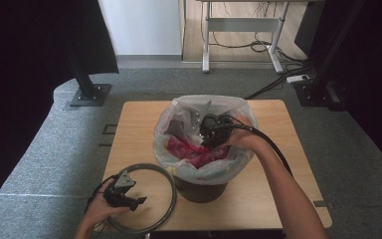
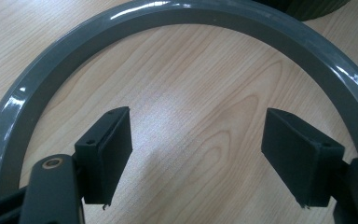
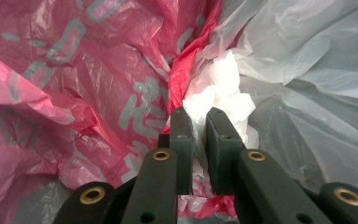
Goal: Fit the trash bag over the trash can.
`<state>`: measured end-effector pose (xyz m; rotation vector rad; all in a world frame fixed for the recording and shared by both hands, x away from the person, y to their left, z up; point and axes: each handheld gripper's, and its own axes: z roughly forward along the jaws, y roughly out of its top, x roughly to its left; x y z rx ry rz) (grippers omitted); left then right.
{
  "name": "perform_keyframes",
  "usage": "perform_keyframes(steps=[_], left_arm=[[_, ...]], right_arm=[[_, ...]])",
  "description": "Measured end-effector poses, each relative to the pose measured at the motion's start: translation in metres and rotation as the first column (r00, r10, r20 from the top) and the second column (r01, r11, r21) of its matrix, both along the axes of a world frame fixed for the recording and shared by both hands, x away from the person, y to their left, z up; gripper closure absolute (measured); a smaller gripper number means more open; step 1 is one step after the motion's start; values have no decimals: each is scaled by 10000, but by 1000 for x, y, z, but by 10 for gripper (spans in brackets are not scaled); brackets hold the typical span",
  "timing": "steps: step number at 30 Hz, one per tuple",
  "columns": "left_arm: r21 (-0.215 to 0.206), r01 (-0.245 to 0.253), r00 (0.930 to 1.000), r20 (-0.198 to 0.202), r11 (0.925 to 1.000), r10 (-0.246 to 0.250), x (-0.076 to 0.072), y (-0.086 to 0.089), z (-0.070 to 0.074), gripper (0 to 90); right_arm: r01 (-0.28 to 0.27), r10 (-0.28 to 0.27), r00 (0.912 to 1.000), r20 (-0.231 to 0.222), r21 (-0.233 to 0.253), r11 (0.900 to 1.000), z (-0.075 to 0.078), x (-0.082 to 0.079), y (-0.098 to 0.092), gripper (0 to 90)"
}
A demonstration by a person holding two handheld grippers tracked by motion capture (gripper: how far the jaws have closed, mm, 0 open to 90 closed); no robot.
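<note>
Clutter around the work is slight; a wooden table (image 1: 273, 149) bears a dark bin (image 1: 201, 189) lined with a clear plastic bag (image 1: 231, 107), and a grey ring (image 1: 166, 191) lies flat at the near left corner, just beside the bin's base; beyond the table are grey carpet, black frame posts and a white desk's legs. Inside the liner sits a crumpled red bag (image 1: 196, 152) printed with grey marks, filling the lower part of the opening; the liner's walls rise around it and hang over the bin's rim, so they stand between the table and the red bag on every side. The right gripper (image 3: 198, 140) reaches down into the bin from the far right of the opening, its jaws drawn nearly together on a bunched fold of white plastic (image 3: 223, 93) where the red bag (image 3: 74, 93) meets the clear liner (image 3: 307, 70); the pinched fold runs upward from the jaws. The red bag has no clear long axis, being crushed into folds. The left gripper (image 2: 196, 154) rests low over the tabletop inside the ring (image 2: 168, 14), jaws spread wide with bare wood between them, pointing toward the ring's far arc; the ring curves round them on both sides. Open tabletop lies left of the bin and along the right edge.
</note>
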<state>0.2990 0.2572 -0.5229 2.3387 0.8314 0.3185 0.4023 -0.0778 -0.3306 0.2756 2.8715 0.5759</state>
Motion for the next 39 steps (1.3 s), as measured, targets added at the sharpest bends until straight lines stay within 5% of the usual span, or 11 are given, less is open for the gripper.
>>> perform_keyframes(steps=[6, 14, 21, 25, 34, 39], left_arm=[[20, -11, 10000, -3, 10000, 11, 0, 0, -1, 243], [-1, -42, 10000, -2, 10000, 42, 1, 1, 0, 239], [24, -15, 10000, -13, 10000, 15, 1, 0, -1, 239], [24, -24, 10000, -31, 10000, 24, 1, 0, -1, 239], [31, -26, 10000, -44, 10000, 26, 1, 0, -1, 239], [15, -35, 10000, -20, 10000, 35, 1, 1, -1, 238]], right_arm=[[-4, 4, 10000, -2, -5, 10000, 0, 1, -1, 767], [183, -223, 9986, 471, 848, 9962, 8, -4, -8, 585], [535, -755, 9932, 887, 2280, 9722, 19, -10, -28, 388], [705, -1018, 9904, 935, 2912, 9541, 20, -12, -39, 356], [833, -1160, 9894, 874, 3129, 9461, 16, -10, -46, 326], [794, -1193, 9889, 890, 3621, 9287, 18, -11, -48, 326]])
